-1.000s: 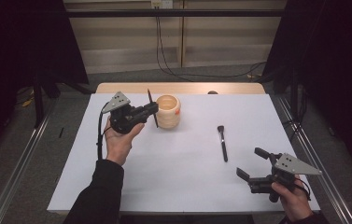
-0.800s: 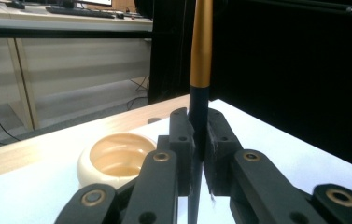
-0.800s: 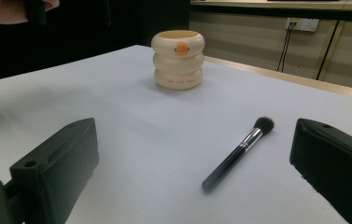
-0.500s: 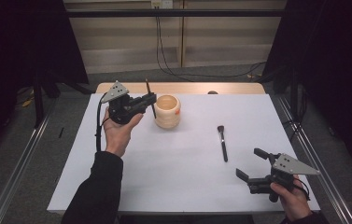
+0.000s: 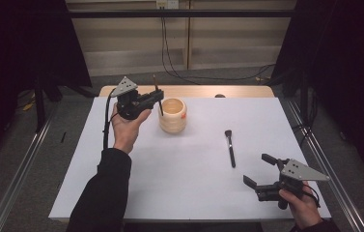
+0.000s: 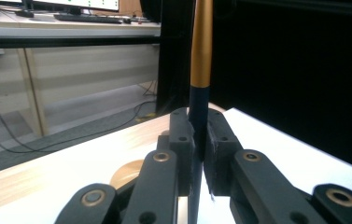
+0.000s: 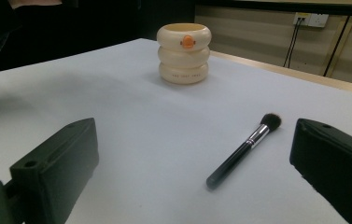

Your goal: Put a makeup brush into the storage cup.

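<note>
Upper left of the high view, the left gripper (image 5: pixel 156 98) clamps a thin brush (image 5: pixel 157 94) (gold ferrule, dark handle) upright beside the cream cup (image 5: pixel 173 116). At lower right, the right gripper (image 5: pixel 259 170) gapes wide near a black brush (image 5: pixel 229 146) lying on the bench (image 5: pixel 179 183).

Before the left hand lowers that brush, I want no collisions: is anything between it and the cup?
Nothing visible. The left gripper holds the brush upright beside the cup, whose open top looks unobstructed. The other brush lies well aside.
</note>
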Motion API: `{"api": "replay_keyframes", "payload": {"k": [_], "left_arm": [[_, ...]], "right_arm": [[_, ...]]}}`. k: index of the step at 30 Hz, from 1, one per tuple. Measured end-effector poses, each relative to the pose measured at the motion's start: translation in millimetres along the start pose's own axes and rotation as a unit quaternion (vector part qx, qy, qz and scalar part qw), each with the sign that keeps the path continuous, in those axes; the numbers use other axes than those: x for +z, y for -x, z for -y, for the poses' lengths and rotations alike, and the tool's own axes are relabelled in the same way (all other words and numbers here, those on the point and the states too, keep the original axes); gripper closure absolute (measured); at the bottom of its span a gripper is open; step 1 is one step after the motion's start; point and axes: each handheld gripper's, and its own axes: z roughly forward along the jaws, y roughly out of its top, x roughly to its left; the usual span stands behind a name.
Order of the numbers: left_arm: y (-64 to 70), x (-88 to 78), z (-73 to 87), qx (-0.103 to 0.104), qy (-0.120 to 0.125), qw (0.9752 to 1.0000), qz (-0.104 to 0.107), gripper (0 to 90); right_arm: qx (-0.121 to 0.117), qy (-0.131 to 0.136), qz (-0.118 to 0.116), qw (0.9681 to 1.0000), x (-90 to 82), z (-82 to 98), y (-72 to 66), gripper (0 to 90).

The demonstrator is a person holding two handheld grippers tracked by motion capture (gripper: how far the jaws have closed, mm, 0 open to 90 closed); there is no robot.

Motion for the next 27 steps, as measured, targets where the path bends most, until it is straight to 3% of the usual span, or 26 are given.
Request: {"api": "replay_keyframes", "payload": {"k": [4,6,11,14,16,20,21,22,24,26,27], "left_arm": [[-6.5,9.5,-4.4,0.0,0.002,1.0,0.0,83.6],[-8.7,12.9,-6.6,-0.001,-0.001,1.0,-0.01,83.7],[-9.9,19.3,-8.8,0.002,0.001,1.0,-0.006,83.7],[-9.2,24.8,-7.0,-0.004,0.007,1.0,-0.003,83.7],[-9.3,28.9,-5.9,0.008,-0.002,0.9999,-0.012,83.7],[-13.2,35.6,-3.0,0.001,-0.003,1.0,-0.008,83.7],[-12.6,37.2,-2.5,-0.001,-0.003,0.9999,-0.015,83.7],[-13.8,38.0,-2.4,0.009,-0.006,0.9998,-0.017,83.7],[-13.8,41.6,0.4,-0.005,-0.001,0.9998,-0.017,83.7],[-11.9,45.3,1.8,0.01,-0.007,0.9997,-0.021,83.7],[-10.5,46.4,2.2,0.006,-0.008,0.9996,-0.025,83.7]], "right_arm": [[0.006,-0.002,0.002,1.0,-1.0,-0.2,0.3,0.8],[0.007,-0.001,0.004,1.0,-0.9,-0.2,0.3,0.8],[0.002,0.0,0.002,1.0,-1.3,0.0,1.5,0.7],[0.002,0.001,0.001,1.0,-1.7,-0.1,1.2,0.8],[0.004,0.001,0.001,1.0,-1.5,-0.2,0.9,0.8],[0.001,0.001,0.0,1.0,-1.9,-0.1,0.9,0.7],[0.004,-0.001,0.0,1.0,-1.6,0.1,0.9,0.8],[0.004,-0.001,0.0,1.0,-1.4,0.1,0.8,0.8],[0.003,0.0,0.001,1.0,-1.7,0.0,0.5,0.8],[-0.001,-0.002,-0.001,1.0,-1.5,0.0,0.7,0.8],[0.006,-0.001,-0.002,1.0,-1.2,0.2,0.3,0.8]]}}
